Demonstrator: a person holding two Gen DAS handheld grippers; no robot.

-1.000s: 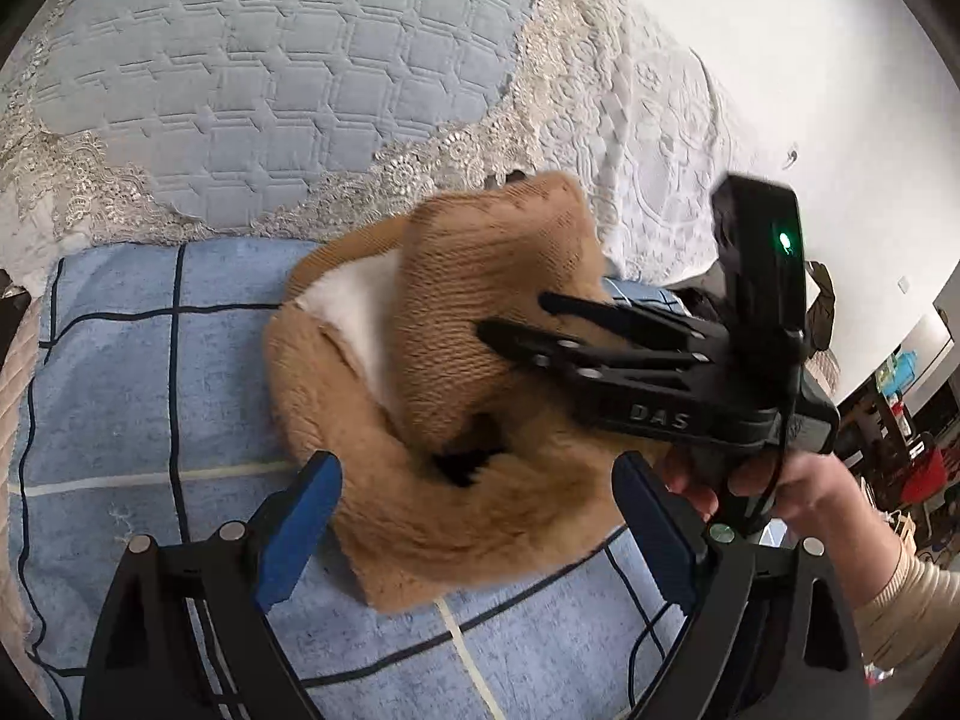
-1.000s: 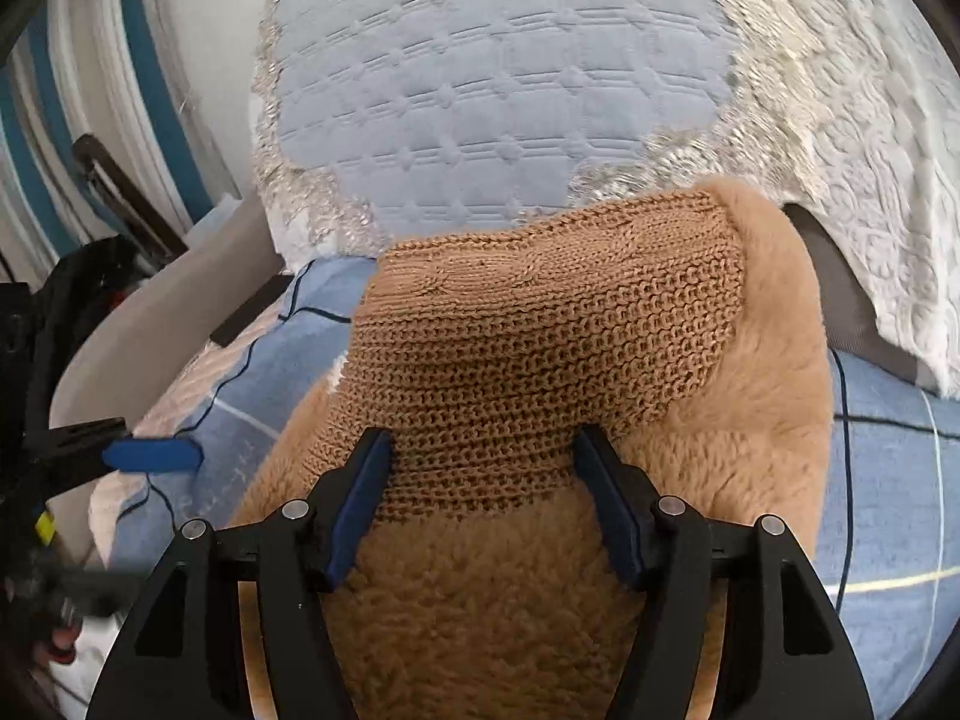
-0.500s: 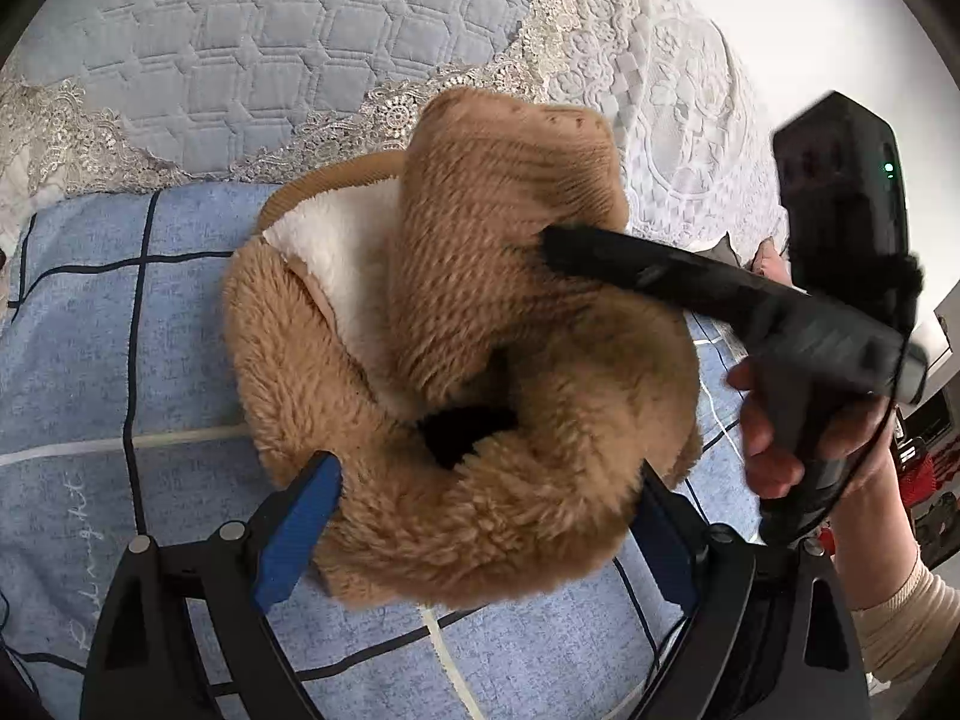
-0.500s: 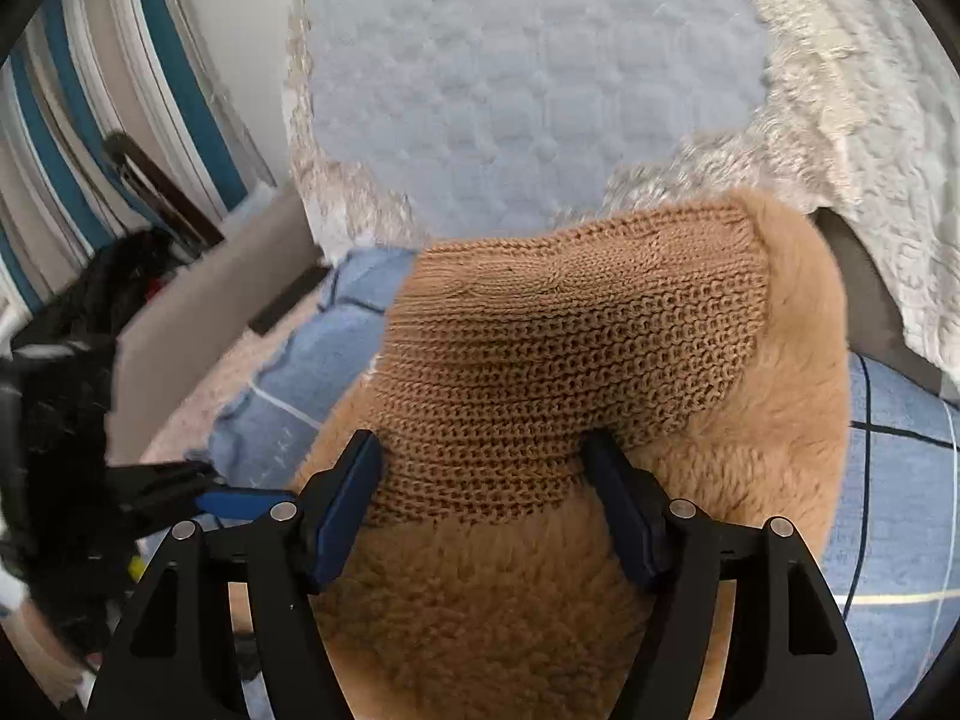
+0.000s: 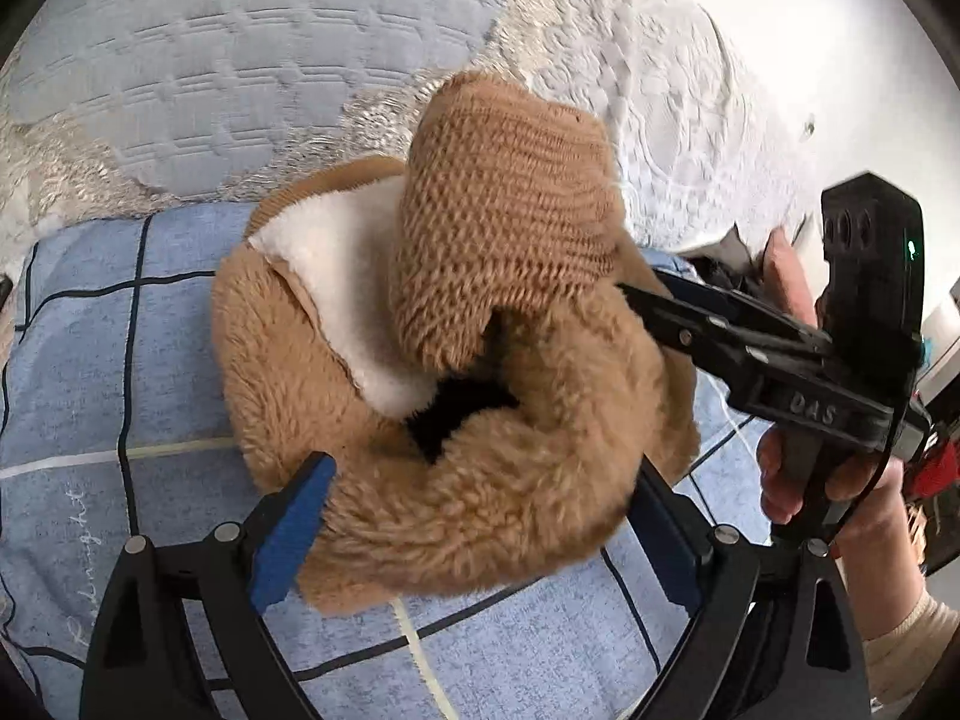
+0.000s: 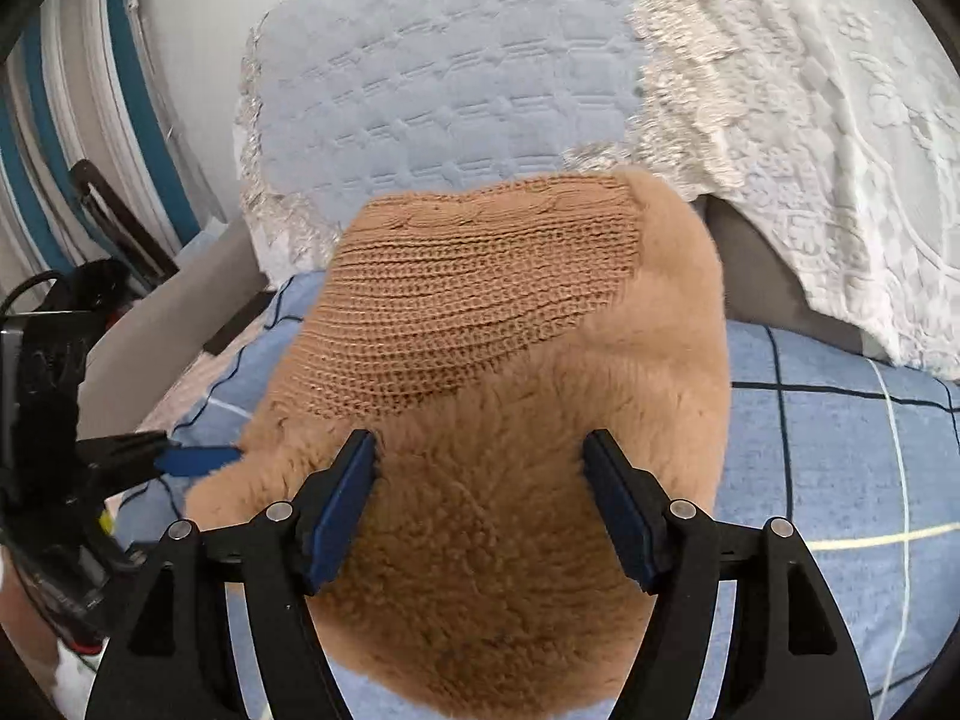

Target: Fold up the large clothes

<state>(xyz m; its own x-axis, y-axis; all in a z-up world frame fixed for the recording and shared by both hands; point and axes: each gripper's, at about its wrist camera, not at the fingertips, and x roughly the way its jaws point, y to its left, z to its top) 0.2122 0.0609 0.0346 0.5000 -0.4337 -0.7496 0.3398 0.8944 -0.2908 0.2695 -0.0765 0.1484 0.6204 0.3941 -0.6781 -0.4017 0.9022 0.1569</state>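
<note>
We have the brown fleece coat bundled on the bed between both tools.

The coat (image 5: 456,420) lies in a thick heap on the blue checked sheet (image 5: 108,360), in the middle of both views, with a knitted sleeve (image 6: 474,300) folded on top and white lining (image 5: 336,276) showing at the upper left of the heap. Our left gripper (image 5: 474,516) has its jaws wide, around the near edge of the heap; whether the pads press the pile, we cannot tell. Our right gripper (image 6: 480,510) has its jaws rather wide and opening, with fleece between them but not squeezed. We judge the coat soft, bulky and springy, not heavy, not fragile. It will probably unroll when let go, so we should take it at a firm edge, such as the knitted cuff or the hem, not at the loose pile.
</note>
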